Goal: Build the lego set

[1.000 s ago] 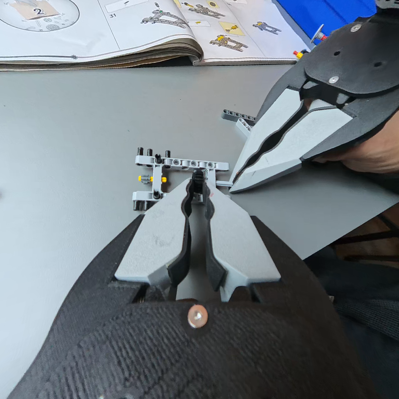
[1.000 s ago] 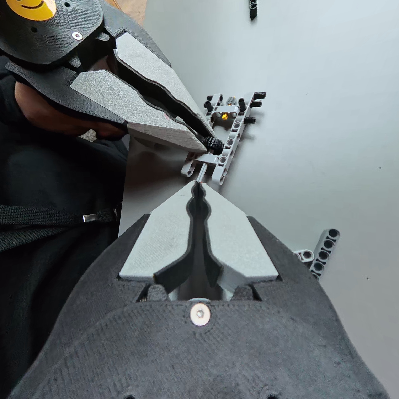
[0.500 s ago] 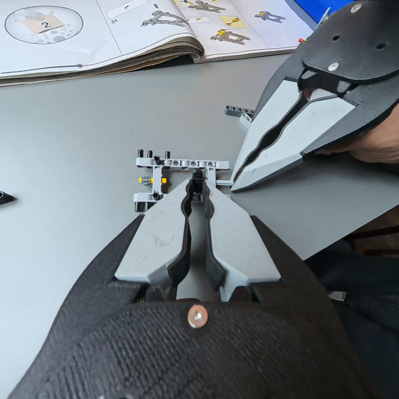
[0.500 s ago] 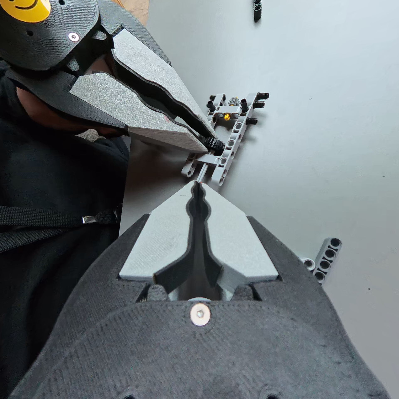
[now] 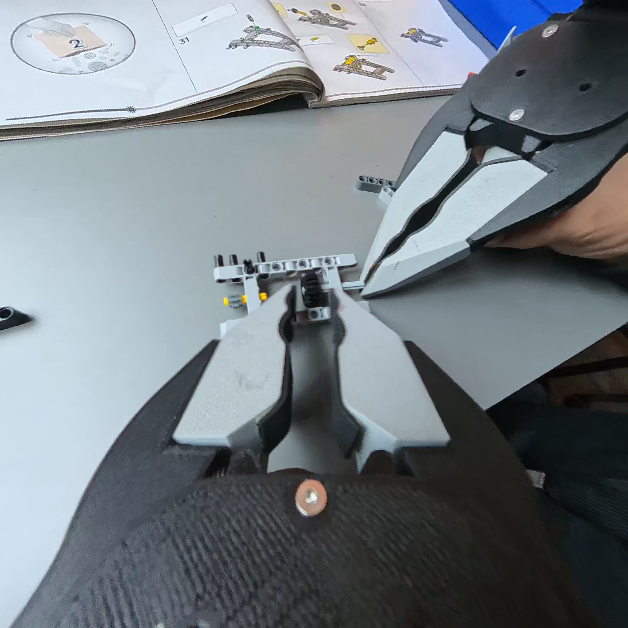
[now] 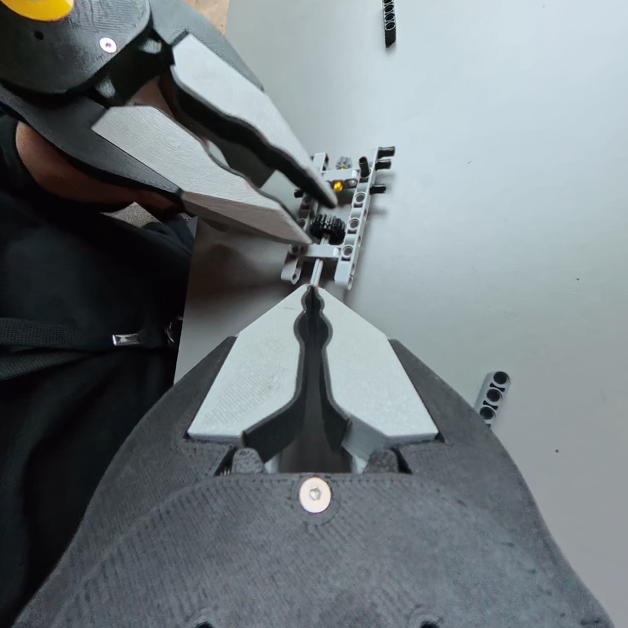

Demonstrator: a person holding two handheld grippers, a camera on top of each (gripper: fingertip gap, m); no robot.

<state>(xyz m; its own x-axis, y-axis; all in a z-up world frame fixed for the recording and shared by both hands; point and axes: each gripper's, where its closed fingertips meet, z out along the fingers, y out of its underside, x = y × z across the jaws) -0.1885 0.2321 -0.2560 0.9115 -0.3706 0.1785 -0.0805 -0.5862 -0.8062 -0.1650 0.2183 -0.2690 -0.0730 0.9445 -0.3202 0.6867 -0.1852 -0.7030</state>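
Note:
A grey Technic frame [image 5: 295, 264] with black pins and a yellow part lies on the grey table; it also shows in the right wrist view [image 6: 355, 224]. A black gear [image 5: 311, 290] sits on a thin grey axle [image 6: 317, 272] inside the frame. My left gripper [image 5: 313, 298] is open, its tips on either side of the gear and not squeezing it. My right gripper [image 6: 312, 289] is shut on the axle's outer end at the frame's right side. In the left wrist view the right gripper [image 5: 368, 289] comes in from the right. The left gripper [image 6: 321, 222] shows in the right wrist view.
An open instruction booklet [image 5: 170, 68] lies at the back. A loose black beam [image 5: 10, 316] lies far left, also seen in the right wrist view [image 6: 390, 20]. A loose grey beam [image 6: 492, 397] lies behind my right gripper. The table edge [image 5: 509, 384] runs close on the right.
My left gripper has opened and let go of the black gear, which stays on the axle. My right gripper stays shut on the axle. The frame has not moved.

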